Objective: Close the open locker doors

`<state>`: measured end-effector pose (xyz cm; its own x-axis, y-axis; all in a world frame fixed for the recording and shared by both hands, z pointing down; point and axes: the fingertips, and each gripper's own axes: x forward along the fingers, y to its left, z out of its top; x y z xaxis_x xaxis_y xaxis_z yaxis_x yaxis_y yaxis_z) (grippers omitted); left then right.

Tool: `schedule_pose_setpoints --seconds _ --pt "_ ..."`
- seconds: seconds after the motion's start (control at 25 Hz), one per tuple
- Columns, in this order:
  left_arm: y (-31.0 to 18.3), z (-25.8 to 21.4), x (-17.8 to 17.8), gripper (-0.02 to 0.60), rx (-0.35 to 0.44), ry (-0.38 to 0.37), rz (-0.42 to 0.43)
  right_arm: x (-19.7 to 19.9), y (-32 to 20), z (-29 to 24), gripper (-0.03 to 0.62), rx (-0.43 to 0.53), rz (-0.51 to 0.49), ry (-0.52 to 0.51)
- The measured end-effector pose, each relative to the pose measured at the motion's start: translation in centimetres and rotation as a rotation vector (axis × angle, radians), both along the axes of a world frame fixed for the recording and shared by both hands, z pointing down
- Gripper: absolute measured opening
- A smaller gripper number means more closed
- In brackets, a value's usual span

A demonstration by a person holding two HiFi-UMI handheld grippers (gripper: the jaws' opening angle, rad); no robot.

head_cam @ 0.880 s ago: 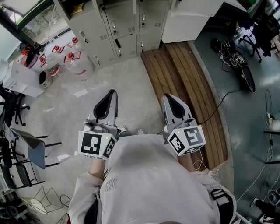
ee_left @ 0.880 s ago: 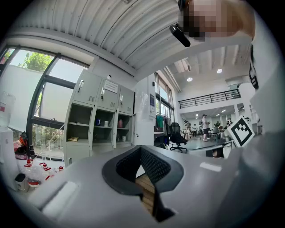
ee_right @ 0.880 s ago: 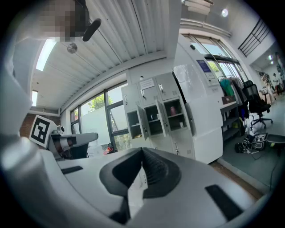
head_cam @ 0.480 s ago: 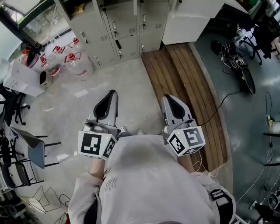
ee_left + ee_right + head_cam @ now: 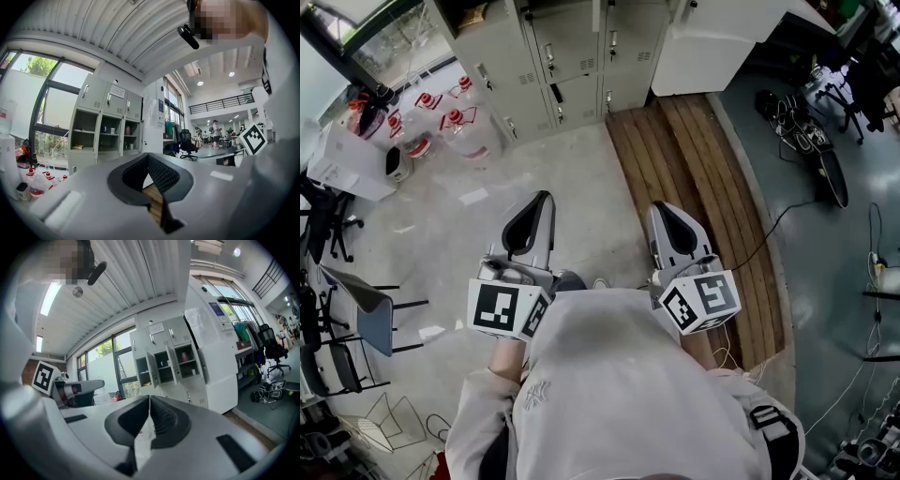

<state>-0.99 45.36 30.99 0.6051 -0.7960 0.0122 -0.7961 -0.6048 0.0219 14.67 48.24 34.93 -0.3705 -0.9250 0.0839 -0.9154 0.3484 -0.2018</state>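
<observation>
Clearly the left gripper (image 5: pixel 538 202) and right gripper (image 5: pixel 662 212) are both pressed together and empty, well apart from the far lockers (image 5: pixel 565 58). Their upper doors (image 5: pixel 151 364) stand open. A hard shove could make a door bounce back.

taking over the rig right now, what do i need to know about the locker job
Left gripper: jaws shut, holding nothing, held low in front of the person.
Right gripper: jaws shut, holding nothing, level with the left.
Lockers: ahead across the floor, well away from both grippers. The middle-row doors stand swung open.
Done: nothing visible; no open door has been shut yet.
Left: walk up and push each open door shut.
</observation>
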Motion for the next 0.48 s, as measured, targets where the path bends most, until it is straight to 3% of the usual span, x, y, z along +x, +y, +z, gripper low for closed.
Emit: schedule_pose_setpoints --seconds 0.48 --pt "-6.1 1.9 -7.1 0.008 -0.042 0.037 -0.029 -6.8 -6.6 0.9 0.012 -0.011 -0.034 0.027"
